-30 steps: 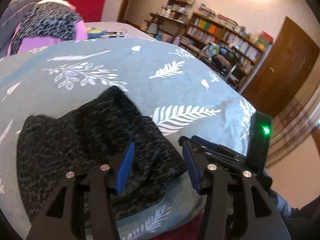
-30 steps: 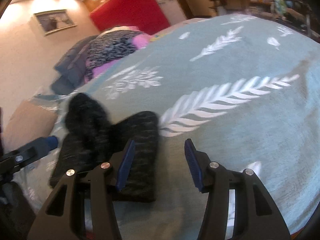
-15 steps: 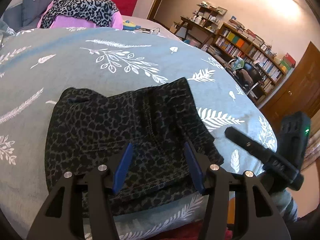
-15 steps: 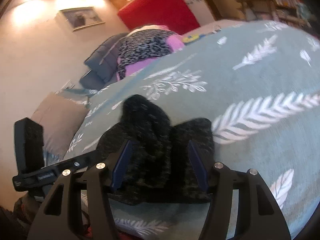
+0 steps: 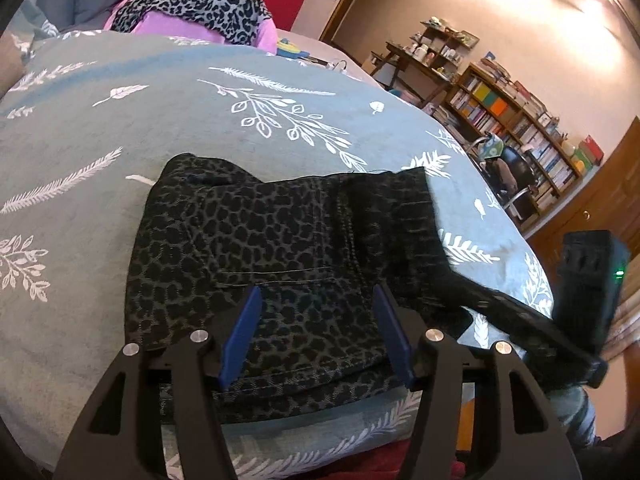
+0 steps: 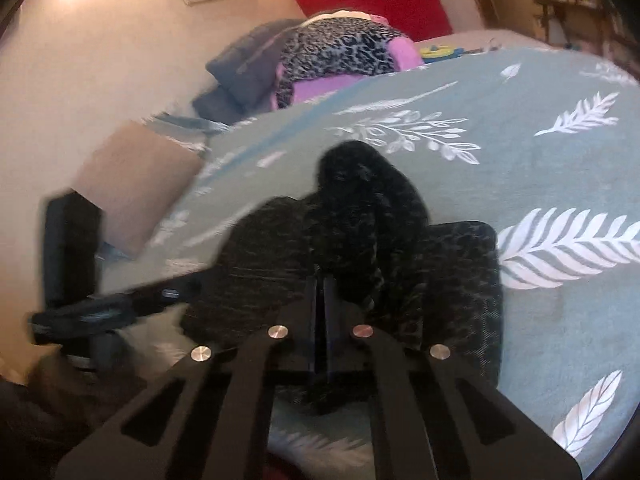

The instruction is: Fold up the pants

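Observation:
Dark leopard-print pants (image 5: 280,248) lie bunched on the teal leaf-print bedspread (image 5: 120,128) near its front edge. My left gripper (image 5: 316,332) is open, its blue pads over the near waistband part of the pants. The right gripper reaches in from the right in the left wrist view (image 5: 460,280) onto the pants' right edge. In the right wrist view, my right gripper (image 6: 322,280) is shut on a raised fold of the pants (image 6: 368,208). The left gripper shows blurred at the left in that view (image 6: 104,304).
A pile of leopard and purple bedding (image 5: 200,0) and grey pillows (image 6: 248,68) sits at the head of the bed. Bookshelves (image 5: 520,120), a chair and a wooden door stand to the right. A tan cushion (image 6: 132,184) lies at the bed's left side.
My right gripper has closed on the pants' fold; it was open half a second ago. The left gripper has shifted to look more squarely over the pants.

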Action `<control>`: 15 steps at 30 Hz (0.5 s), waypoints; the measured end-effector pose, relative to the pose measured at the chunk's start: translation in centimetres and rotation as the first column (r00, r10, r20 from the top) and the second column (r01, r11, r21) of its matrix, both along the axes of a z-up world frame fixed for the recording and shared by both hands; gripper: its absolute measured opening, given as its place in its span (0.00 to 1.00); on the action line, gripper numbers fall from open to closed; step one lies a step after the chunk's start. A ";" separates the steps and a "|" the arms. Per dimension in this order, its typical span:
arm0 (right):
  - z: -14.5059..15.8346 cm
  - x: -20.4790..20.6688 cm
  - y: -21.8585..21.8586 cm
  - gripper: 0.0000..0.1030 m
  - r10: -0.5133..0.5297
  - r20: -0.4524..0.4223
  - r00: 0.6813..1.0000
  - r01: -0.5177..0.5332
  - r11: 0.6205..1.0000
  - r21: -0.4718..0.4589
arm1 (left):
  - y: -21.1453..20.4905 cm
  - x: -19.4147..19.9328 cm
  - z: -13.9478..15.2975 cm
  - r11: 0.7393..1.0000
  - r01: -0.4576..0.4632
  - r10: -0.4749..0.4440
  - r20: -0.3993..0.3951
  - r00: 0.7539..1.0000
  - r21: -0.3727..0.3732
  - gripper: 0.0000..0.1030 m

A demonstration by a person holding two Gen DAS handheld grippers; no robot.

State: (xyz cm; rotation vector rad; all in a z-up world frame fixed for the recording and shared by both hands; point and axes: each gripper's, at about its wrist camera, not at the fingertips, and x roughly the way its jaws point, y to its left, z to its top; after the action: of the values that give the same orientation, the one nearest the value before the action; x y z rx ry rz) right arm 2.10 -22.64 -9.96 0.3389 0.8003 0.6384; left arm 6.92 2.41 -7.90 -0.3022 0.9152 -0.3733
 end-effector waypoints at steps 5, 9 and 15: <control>1.8 -2.2 -2.1 0.03 0.030 -0.043 0.999 -0.024 0.991 0.128 | 0.8 0.1 0.2 1.000 -0.019 0.019 0.003 1.000 -0.019 0.56; 0.7 -3.9 -3.1 0.03 0.000 -0.092 0.996 0.008 0.996 0.087 | 1.2 0.5 0.2 0.999 -0.026 0.026 -0.002 1.000 -0.039 0.56; -3.6 -4.0 -3.9 0.04 -0.090 -0.185 0.979 0.090 0.996 -0.007 | -1.2 1.0 -0.4 0.999 0.039 -0.039 -0.014 0.999 -0.025 0.56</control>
State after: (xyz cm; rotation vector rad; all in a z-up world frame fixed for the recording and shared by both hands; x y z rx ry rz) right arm -1.93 -26.55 -13.56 0.4379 0.9567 0.5279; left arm 7.88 1.23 -8.30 -0.3107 0.9319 -0.4195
